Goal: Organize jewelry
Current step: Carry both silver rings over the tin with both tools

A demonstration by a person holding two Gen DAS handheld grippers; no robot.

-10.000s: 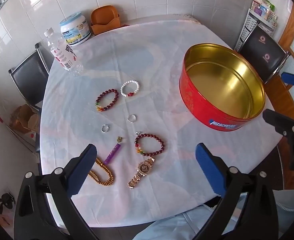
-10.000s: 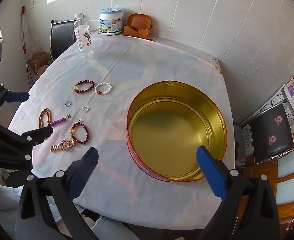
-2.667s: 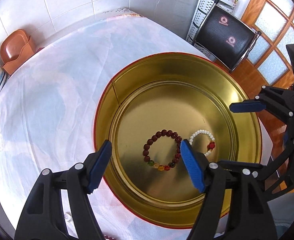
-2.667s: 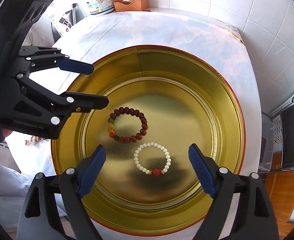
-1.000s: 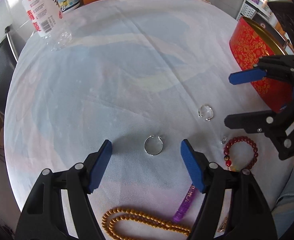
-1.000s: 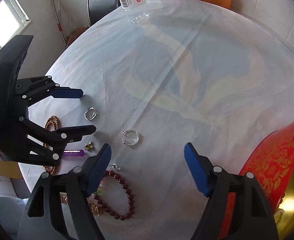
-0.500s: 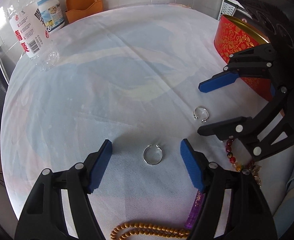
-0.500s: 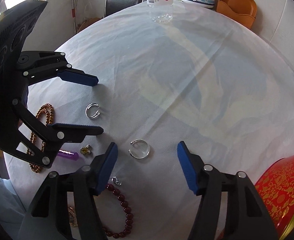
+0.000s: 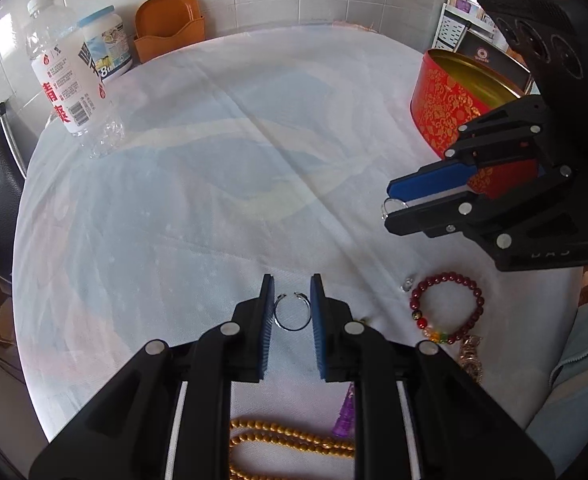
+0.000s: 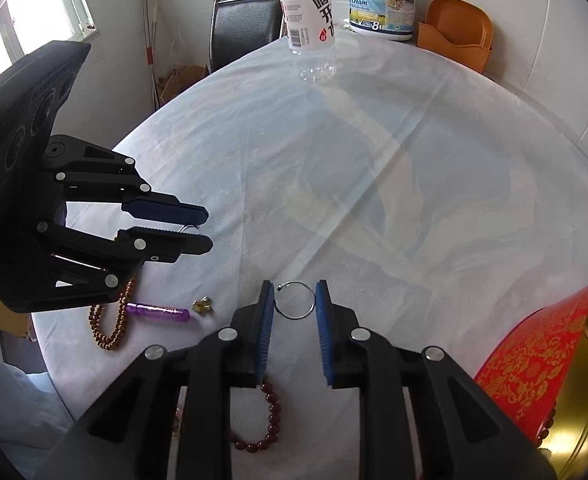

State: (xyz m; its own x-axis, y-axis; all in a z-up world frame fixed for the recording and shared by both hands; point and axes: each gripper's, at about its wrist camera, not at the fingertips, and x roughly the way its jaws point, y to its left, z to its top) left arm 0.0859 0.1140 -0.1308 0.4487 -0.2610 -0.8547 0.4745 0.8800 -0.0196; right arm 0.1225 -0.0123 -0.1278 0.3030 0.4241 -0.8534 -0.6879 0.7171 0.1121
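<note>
Left tongs (image 9: pixel 290 294), angled steeply down over the bench (image 9: pixel 222 168), jaws closing on a silver open ring (image 9: pixel 292 312) that spans the gap between the blue pads (image 9: pixel 267 308). Right tongs (image 10: pixel 294 300), likewise pitched down, jaws closing on a second silver ring (image 10: pixel 295 300), which the left-wrist view shows raised off the cloth. Beyond: dark red bead bracelet (image 9: pixel 447 308), gold bead strand (image 9: pixel 290 440), purple tube (image 10: pixel 158 312); the red tin (image 9: pixel 453 96) stands at the right.

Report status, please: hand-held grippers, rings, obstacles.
Left hand-held gripper closing on thin silver ring. Right hand-held gripper closing on second silver ring. Nothing blocks.
</note>
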